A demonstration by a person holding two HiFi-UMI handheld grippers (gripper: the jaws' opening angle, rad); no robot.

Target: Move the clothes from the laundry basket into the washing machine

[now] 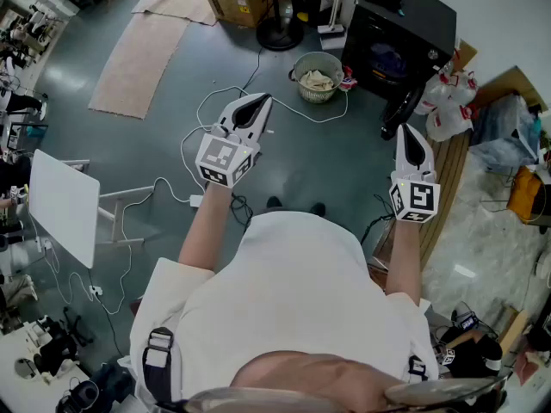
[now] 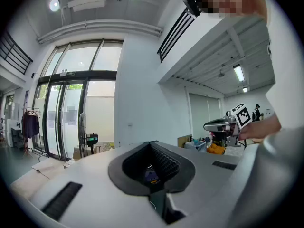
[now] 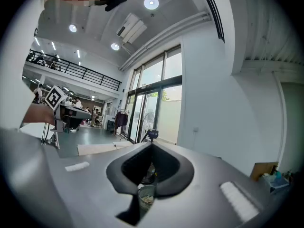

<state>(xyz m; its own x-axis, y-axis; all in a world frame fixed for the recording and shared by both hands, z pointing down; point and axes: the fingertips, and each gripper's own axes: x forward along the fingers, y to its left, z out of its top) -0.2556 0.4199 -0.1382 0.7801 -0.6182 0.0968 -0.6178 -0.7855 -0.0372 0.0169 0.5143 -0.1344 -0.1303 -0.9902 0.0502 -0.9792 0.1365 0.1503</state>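
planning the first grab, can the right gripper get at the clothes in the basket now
Probably yes: only bare floor lies between the right gripper and the laundry basket, and the clothes lie uncovered in it. The gripper is shut and held high, so it must lower and open first.

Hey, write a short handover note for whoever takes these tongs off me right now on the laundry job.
Left tongs: shut, empty, held about level in the air.
Right tongs: shut, empty, held level.
Basket: ahead of both tongs, with pale clothes in it.
Washer: right of the basket, door looks open; something blue shows inside.
Done: perhaps one item loaded, can't be sure.
Left: lift the pale clothes out of the basket and put them in the washer.
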